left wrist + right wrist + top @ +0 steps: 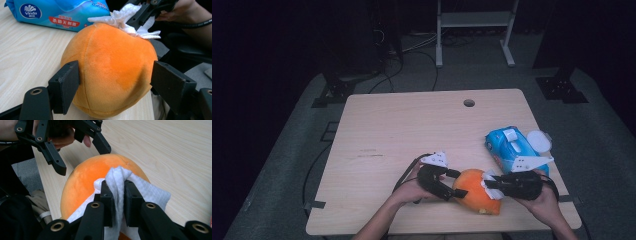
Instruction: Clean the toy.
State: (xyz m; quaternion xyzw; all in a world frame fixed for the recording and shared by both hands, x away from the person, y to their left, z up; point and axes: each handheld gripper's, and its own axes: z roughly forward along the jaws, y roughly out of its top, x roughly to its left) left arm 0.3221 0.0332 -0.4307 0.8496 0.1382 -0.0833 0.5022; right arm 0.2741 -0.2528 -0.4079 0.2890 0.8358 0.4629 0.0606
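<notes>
Left gripper (115, 82): jaws wide, straddling the plush orange (476, 192), pads off it or barely brushing. Orange sits at the table's (412, 125) near edge, wipes pack (512, 147) just behind. Looks soft, light, squashy; likely best held across its middle. Right gripper (119, 202): pinched on a limp white wipe (150, 192) draped over the orange.
</notes>
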